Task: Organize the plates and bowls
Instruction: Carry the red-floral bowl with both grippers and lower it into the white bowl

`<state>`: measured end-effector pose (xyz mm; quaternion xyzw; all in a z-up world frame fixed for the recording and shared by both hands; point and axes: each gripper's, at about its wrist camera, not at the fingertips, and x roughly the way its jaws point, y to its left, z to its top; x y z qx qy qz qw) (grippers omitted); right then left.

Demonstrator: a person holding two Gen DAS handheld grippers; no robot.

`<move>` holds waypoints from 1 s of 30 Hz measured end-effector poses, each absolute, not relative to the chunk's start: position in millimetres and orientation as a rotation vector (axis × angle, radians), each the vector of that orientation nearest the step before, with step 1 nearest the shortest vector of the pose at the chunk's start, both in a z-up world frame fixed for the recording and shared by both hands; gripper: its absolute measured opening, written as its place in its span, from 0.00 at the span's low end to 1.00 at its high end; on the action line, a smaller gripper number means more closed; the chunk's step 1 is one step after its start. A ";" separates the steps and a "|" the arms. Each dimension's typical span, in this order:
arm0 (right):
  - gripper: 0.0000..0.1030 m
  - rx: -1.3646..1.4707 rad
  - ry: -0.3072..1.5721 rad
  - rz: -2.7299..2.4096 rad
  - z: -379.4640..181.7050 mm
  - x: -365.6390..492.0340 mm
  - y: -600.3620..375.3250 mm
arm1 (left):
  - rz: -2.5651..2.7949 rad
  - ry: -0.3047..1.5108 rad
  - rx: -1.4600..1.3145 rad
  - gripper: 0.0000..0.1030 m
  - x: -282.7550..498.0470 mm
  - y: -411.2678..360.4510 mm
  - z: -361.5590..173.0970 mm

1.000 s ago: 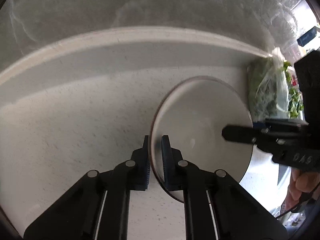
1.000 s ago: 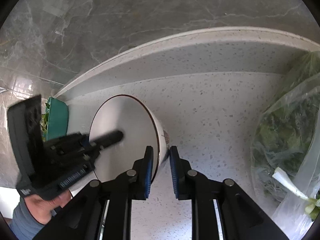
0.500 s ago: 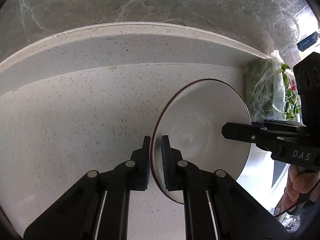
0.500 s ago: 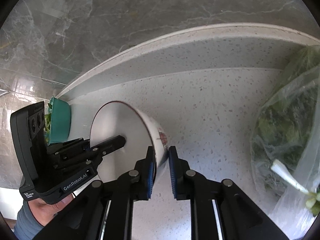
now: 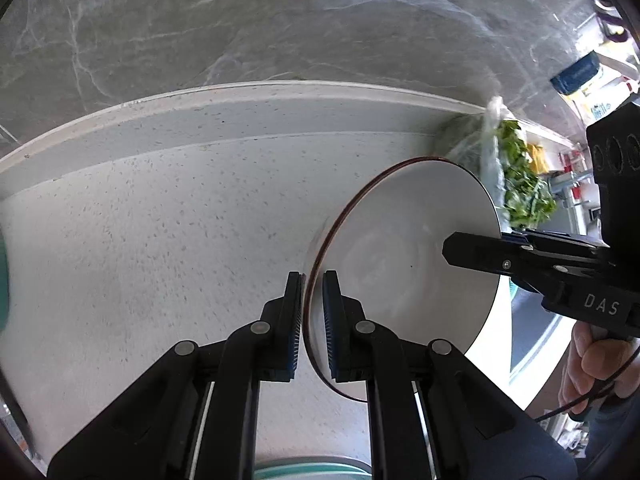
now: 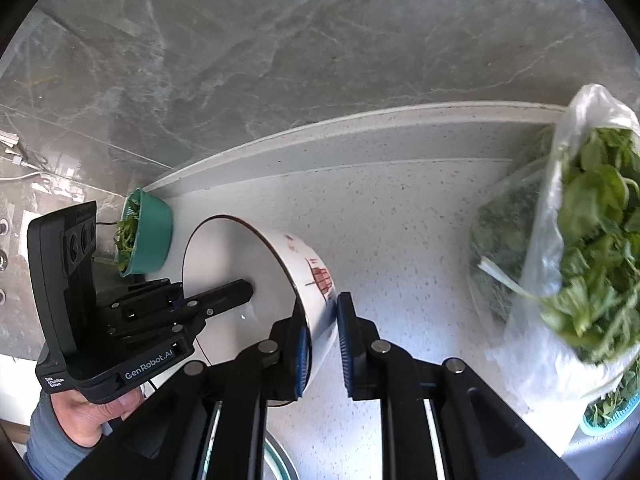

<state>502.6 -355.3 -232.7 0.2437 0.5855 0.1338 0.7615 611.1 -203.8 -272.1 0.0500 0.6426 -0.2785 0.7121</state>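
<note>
A white bowl (image 5: 404,264) with a dark rim and a red drawing on its outside (image 6: 276,276) is held in the air over the speckled counter, between both grippers. My left gripper (image 5: 311,312) is shut on the bowl's rim on one side. My right gripper (image 6: 322,340) straddles the opposite rim with its jaws a little apart; the inner pad touches the bowl and the outer pad stands just off the wall. Each gripper shows in the other's view, with one finger (image 5: 476,254) inside the bowl.
A clear bag of leafy greens (image 6: 580,248) lies on the counter (image 6: 400,216) to the right. A teal bowl of greens (image 6: 146,236) stands at the back left by the marble wall. A teal rim (image 5: 304,472) shows below the grippers.
Both grippers have lifted the bowl higher above the counter. The right gripper's jaws have opened slightly, so its outer pad now stands off the bowl's wall.
</note>
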 end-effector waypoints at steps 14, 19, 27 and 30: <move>0.16 0.526 1.281 0.337 -200.4 431.4 -371.8 | -0.629 1.425 0.124 0.08 529.0 -220.9 -226.7; 0.17 0.509 1.280 0.359 -185.2 391.2 -381.0 | -0.627 1.427 0.125 0.08 479.9 -233.0 -211.9; 0.20 0.480 1.318 0.404 -176.5 318.8 -399.1 | -0.602 1.499 0.107 0.08 372.9 -252.2 -210.9; 0.20 0.479 1.347 0.426 -183.8 296.4 -405.0 | -0.577 1.525 0.089 0.08 339.8 -256.0 -213.3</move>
